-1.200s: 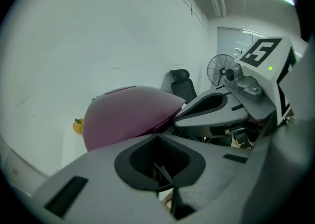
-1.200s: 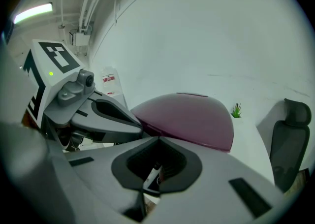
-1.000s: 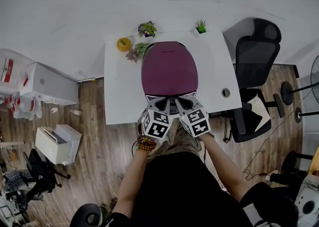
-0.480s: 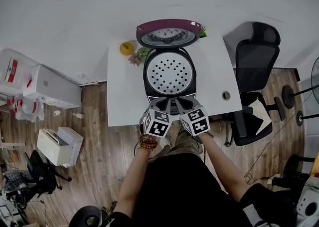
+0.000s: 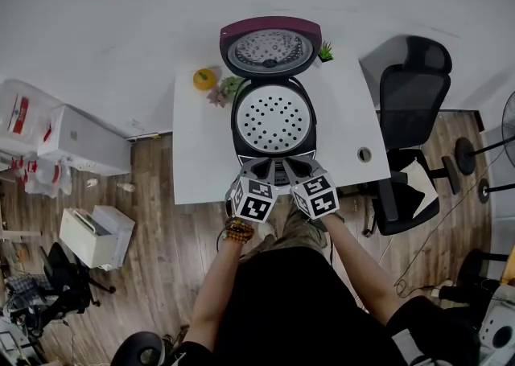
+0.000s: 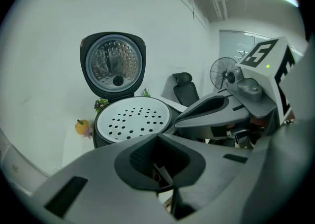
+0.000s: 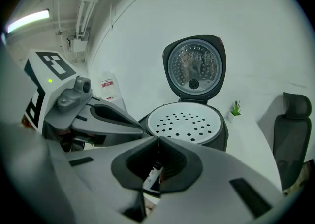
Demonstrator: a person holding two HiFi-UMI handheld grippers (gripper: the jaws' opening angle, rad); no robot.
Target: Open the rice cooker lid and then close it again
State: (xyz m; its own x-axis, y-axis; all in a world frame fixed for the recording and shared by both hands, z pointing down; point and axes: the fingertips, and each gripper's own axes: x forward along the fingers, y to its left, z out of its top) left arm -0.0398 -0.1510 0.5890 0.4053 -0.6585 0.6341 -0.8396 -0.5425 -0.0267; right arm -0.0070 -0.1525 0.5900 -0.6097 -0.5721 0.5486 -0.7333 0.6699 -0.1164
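1. White worktop [image 5: 197, 147] carries the rice cooker [image 5: 273, 165] at its middle. We judge that a hard shove could skate the cooker back across that smooth surface.
2. Maroon lid [image 5: 270, 47] stands upright at the cooker's far side, well apart from both tools. Closing it is what remains, and we reckon a push on its domed back could slip off, or drop it hard without latching.
3. Perforated tray [image 5: 273, 117] sits exposed in the pot's mouth. We think a slammed lid could strike or unseat it.
4. Left gripper [image 5: 261, 167] and right gripper [image 5: 294, 166] hover side by side at the cooker's near edge. Each has its fingers together on nothing, so we expect a nudge and not a clamp.
5. Office chair [image 5: 412, 99] stands to the right of the worktop, clear of the reach.
6. Potted plant [image 5: 325, 51] sits just beside the raised lid, with flowers [image 5: 224, 87] and an orange fruit ornament [image 5: 203, 78] on the other side. We think a wide reach around the lid could knock any of them. Nothing stands between the fingers and the cooker.
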